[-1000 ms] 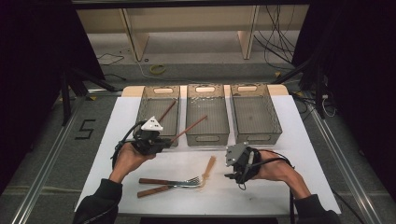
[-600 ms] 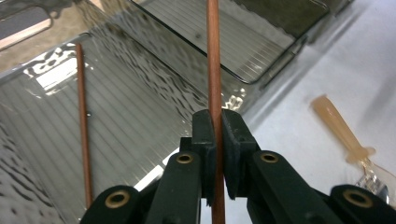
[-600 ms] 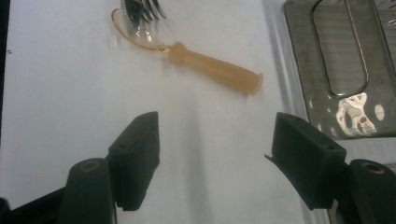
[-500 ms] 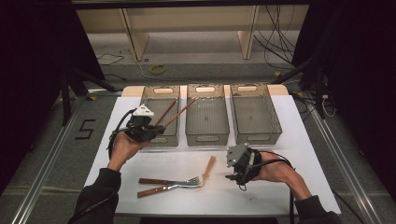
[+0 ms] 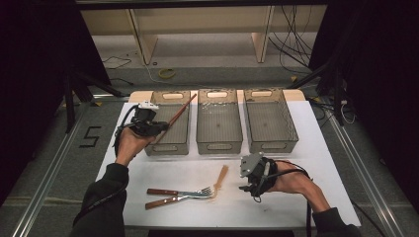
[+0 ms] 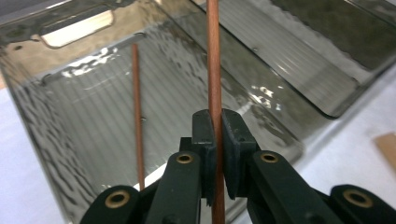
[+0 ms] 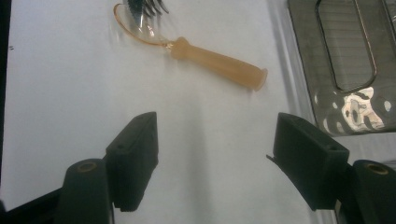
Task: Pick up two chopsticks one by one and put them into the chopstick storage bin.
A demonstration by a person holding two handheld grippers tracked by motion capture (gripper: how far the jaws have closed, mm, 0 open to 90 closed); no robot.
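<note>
The fingers (image 6: 205, 140) of the left gripper (image 5: 144, 121) are seen clenched on a reddish-brown chopstick (image 6: 214, 70), which runs upright between the pads in the left gripper view. In the high view this chopstick (image 5: 177, 117) is held tilted over the left bin (image 5: 170, 148), its far end near the bin's back rim. A second chopstick (image 6: 137, 116) is seen lying inside that bin.

The fingers (image 7: 135, 154) of the right gripper (image 5: 254, 173) have just been opening; they stand released and wide apart, with only bare white tabletop (image 7: 210, 154) between them. Just ahead of them an orange translucent spoon (image 7: 210, 60) lies flat on the tabletop, apart from the fingers. Its bowl is touching the tines of two forks (image 5: 175, 196), which lie crossed near the front edge.

A middle bin (image 5: 219, 145) and a right bin (image 5: 271, 140) are noted beside the left one, along the far side.
</note>
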